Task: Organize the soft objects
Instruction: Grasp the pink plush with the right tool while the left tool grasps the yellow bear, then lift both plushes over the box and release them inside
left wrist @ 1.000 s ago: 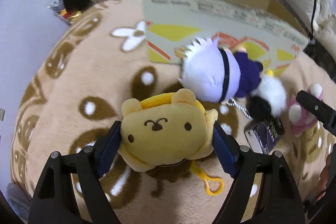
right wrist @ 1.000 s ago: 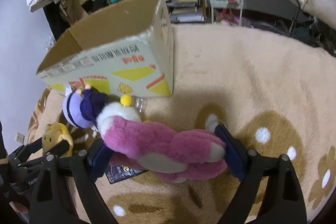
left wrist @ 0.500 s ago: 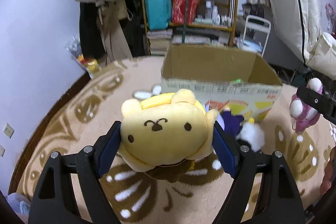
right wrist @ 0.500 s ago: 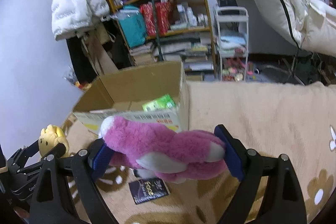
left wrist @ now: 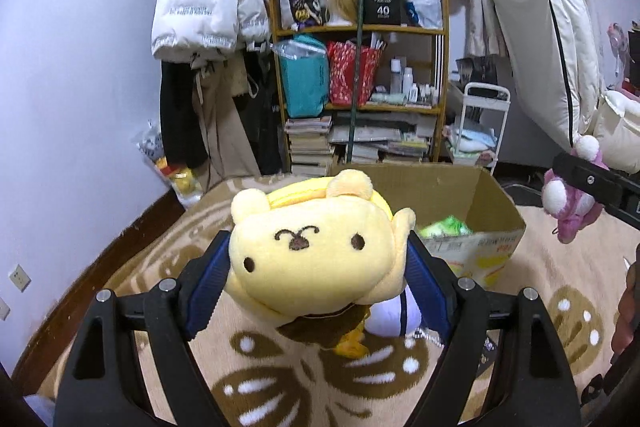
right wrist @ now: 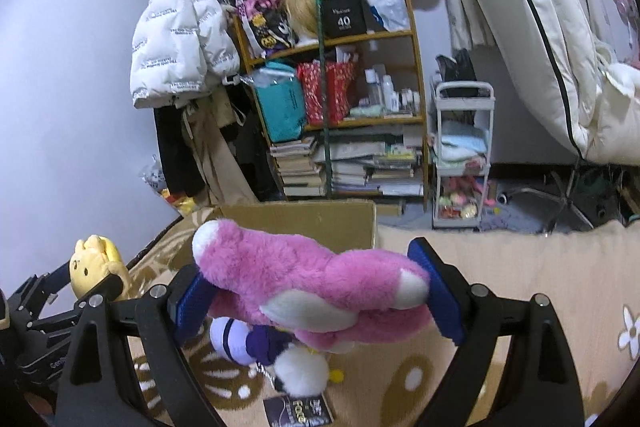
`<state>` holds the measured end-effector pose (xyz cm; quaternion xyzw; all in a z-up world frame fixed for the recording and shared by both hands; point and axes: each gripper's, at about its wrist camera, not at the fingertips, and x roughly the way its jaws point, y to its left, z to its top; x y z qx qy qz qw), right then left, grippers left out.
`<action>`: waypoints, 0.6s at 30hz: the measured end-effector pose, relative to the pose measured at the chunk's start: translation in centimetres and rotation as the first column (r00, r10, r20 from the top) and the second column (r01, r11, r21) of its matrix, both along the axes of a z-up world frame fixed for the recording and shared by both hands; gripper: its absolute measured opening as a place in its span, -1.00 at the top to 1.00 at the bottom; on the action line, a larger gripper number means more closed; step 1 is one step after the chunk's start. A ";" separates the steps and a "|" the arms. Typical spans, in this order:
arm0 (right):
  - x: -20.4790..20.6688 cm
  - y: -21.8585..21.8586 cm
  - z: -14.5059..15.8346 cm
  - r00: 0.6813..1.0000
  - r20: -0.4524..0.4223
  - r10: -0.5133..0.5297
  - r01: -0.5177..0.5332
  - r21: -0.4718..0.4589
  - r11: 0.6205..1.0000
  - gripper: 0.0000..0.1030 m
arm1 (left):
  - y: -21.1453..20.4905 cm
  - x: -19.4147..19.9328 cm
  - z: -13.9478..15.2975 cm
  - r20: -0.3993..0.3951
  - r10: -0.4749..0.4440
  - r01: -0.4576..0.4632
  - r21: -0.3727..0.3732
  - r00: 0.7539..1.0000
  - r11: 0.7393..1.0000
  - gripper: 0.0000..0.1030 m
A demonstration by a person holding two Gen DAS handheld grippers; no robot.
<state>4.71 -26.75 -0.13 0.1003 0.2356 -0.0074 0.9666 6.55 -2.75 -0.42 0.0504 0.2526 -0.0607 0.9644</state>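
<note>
Holding: left gripper point(left wrist: 318, 279) clamps yellow bear-faced plush pouch point(left wrist: 316, 251); right gripper point(right wrist: 316, 297) clamps pink furry plush point(right wrist: 308, 287), lower centre; risk: soft fur slipping short of brown cardboard box point(left wrist: 476, 203)

Down on the floor, a beige rug point(left wrist: 552, 267) with brown flower and leaf shapes dotted white spreads across both views; a cardboard box point(left wrist: 476, 195) sits open on it, something green point(left wrist: 446, 227) lying inside; just in front of the box lies a white-headed doll in purple point(right wrist: 248, 341), touching a fluffy black-and-white plush point(right wrist: 300, 373); beside that, flat on the rug, a dark printed packet point(right wrist: 298, 409); along the left edge, the rug meets a dark wooden skirting board point(left wrist: 104, 267).
</note>
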 end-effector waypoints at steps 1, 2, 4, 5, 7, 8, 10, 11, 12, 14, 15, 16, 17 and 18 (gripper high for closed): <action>0.1 0.1 0.1 1.000 0.005 0.002 -0.002 -0.003 1.000 -0.84 | -0.2 0.1 0.3 0.010 -0.005 0.005 0.003 1.000 1.000 -0.58; 0.4 0.1 0.3 1.000 0.012 0.004 -0.004 -0.007 1.000 -0.84 | -0.2 0.2 0.5 0.016 -0.009 0.008 0.004 1.000 1.000 -0.58; 0.8 -0.1 0.5 1.000 0.020 0.012 -0.012 -0.006 1.000 -0.84 | -0.4 0.6 1.2 0.034 -0.019 0.019 0.007 0.999 1.000 -0.58; 1.2 -0.1 0.6 1.000 0.025 0.015 -0.015 -0.003 1.000 -0.84 | -0.6 0.8 1.5 0.045 -0.024 0.023 0.012 0.999 1.000 -0.58; 1.7 -0.2 0.8 0.999 0.033 0.019 -0.019 -0.004 1.000 -0.83 | -0.9 1.3 2.1 0.063 -0.028 0.027 0.018 0.998 0.999 -0.58; 1.9 -0.3 0.9 0.999 0.038 0.020 -0.020 -0.011 1.000 -0.83 | -1.0 1.5 2.2 0.069 -0.030 0.029 0.020 0.997 0.999 -0.58; 2.4 -0.3 1.1 0.999 0.048 0.022 -0.021 -0.025 0.999 -0.83 | -1.1 2.3 2.8 0.080 -0.032 0.030 0.020 0.996 0.999 -0.58; 2.7 -0.3 1.2 0.998 0.054 0.023 -0.021 -0.028 0.999 -0.83 | -1.2 2.6 3.0 0.086 -0.032 0.030 0.020 0.996 0.999 -0.58; 2.9 -0.4 1.3 0.998 0.059 0.026 -0.024 -0.029 0.999 -0.83 | -1.2 2.9 3.2 0.090 -0.034 0.032 0.020 0.995 0.999 -0.59; 3.6 -0.5 1.4 0.997 0.069 0.031 -0.029 -0.030 0.999 -0.83 | -1.3 3.6 3.4 0.096 -0.036 0.034 0.022 0.995 0.999 -0.59; 3.8 -0.6 1.5 0.997 0.071 0.032 -0.030 -0.032 0.999 -0.83 | -1.5 4.1 3.5 0.098 -0.036 0.034 0.022 0.994 0.999 -0.59; 4.2 -0.6 1.5 0.997 0.075 0.032 -0.030 -0.036 0.999 -0.83 | -1.6 4.4 3.5 0.098 -0.038 0.036 0.022 0.994 0.999 -0.59; 4.6 -0.6 1.4 0.996 0.078 0.034 -0.031 -0.039 0.999 -0.83 | -1.7 4.8 3.6 0.100 -0.038 0.036 0.022 0.994 0.999 -0.59; 4.8 -0.6 1.3 0.996 0.078 0.037 -0.034 -0.039 0.999 -0.83 | -1.9 5.3 3.6 0.100 -0.039 0.037 0.020 0.994 0.999 -0.59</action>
